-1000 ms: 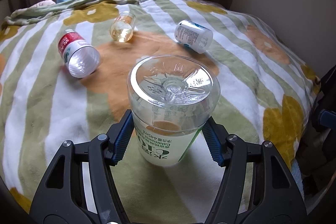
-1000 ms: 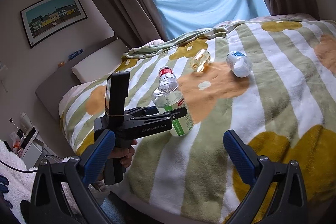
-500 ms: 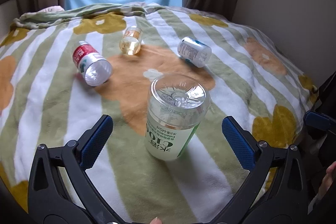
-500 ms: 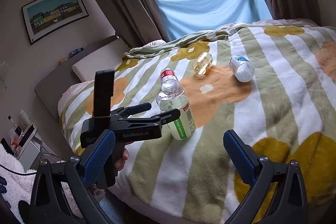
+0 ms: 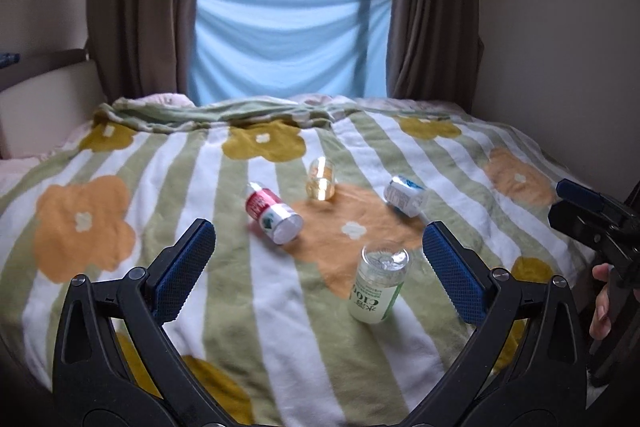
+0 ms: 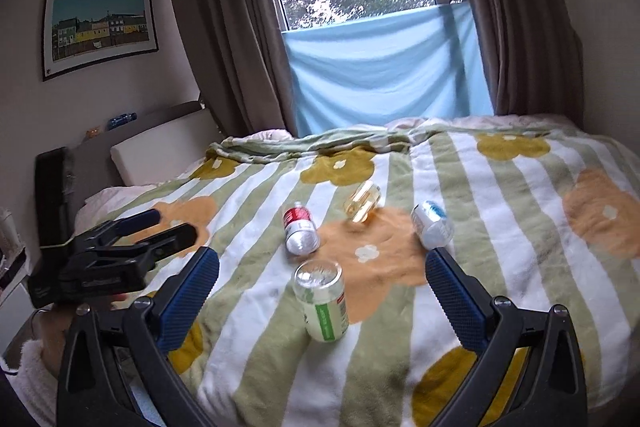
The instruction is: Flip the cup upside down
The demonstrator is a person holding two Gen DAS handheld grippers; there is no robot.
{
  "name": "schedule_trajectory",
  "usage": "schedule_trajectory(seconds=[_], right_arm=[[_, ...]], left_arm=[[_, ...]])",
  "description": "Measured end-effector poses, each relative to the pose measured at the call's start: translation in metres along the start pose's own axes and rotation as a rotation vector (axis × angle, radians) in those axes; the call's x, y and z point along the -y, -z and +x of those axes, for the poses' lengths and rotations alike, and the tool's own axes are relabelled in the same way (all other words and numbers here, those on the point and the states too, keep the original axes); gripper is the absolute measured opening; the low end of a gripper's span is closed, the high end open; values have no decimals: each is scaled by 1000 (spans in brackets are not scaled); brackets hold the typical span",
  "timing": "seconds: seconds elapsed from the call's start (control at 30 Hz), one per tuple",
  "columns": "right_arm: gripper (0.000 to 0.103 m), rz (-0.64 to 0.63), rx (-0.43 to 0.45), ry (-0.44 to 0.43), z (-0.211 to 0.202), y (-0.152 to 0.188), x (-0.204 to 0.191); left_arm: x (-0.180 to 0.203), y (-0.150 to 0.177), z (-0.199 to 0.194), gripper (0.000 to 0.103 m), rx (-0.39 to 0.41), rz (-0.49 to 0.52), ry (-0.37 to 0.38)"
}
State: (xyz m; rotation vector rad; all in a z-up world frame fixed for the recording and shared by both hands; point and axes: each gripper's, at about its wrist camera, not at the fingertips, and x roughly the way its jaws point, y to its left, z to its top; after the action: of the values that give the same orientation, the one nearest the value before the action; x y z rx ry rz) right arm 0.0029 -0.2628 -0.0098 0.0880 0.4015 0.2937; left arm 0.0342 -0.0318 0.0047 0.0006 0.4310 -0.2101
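Cup [image 5: 378,283] stands base-up on blanket [image 5: 248,291], just ahead of your left gripper [image 5: 318,259], toward its right finger; flip looks done. Both left and right gripper [image 6: 322,291] wide open, holding nothing. Nothing obvious left exc. pulling clear.

1. The cup [image 5: 378,283], lower centre right of the left wrist frame, is seen as clear glossy plastic with a printed green-and-white label.
2. The blanket [image 5: 240,307] is shown as soft, fuzzy, matt cloth.
3. The left gripper [image 5: 318,269] is made of matt black plastic; its pads [image 5: 184,267] are covered in rough, dimpled blue rubber.
4. The red-labelled bottle [image 5: 274,217] at centre appears as shiny clear plastic.
5. The curtains [image 6: 224,27], upper frame, are seen as heavy matt brown cloth.
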Motion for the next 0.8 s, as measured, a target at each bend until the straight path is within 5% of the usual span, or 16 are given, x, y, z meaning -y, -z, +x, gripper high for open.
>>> schedule_trajectory(seconds=[0.3,0.8], right_arm=[[103,-79,119,232,-9,-4,-28],[103,-75,154,264,-20,5,-28]], left_arm=[[-21,14,-42,103,108,-81,-74],[-7,14,-58,103,172,-35,-90]])
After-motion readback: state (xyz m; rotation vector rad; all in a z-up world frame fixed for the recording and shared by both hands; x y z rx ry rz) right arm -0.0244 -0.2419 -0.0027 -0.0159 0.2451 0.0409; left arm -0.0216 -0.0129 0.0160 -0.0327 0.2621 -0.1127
